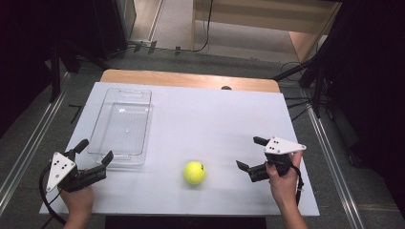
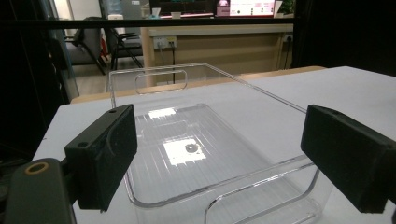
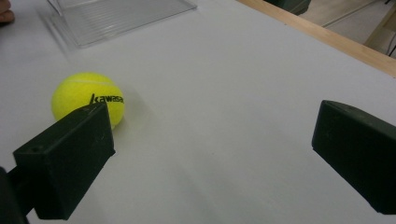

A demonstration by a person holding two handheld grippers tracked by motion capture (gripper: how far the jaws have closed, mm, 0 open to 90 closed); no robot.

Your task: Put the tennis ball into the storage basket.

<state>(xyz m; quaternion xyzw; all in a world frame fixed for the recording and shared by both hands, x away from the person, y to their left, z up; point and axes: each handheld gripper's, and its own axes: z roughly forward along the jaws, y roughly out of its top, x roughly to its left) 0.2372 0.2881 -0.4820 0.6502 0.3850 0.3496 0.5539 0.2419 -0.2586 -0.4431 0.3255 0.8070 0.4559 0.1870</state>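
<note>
A yellow tennis ball (image 1: 195,172) (image 3: 84,95) with black lettering rests on the white table near the front middle. A clear plastic bin (image 1: 121,125) (image 2: 196,144) stands empty at the left. My left gripper (image 1: 95,152) (image 2: 219,158) is open just in front of the bin's near end, jaws pointing at it. To the right of the ball my right gripper (image 1: 250,152) (image 3: 210,154) is open with nothing between its jaws; the ball lies beyond its left jaw.
The white table top (image 1: 215,114) lies over a wooden table whose edge (image 1: 191,78) shows at the back. Dark stands and cables (image 1: 310,90) flank the table on both sides. A desk and chairs (image 2: 116,42) stand beyond the table.
</note>
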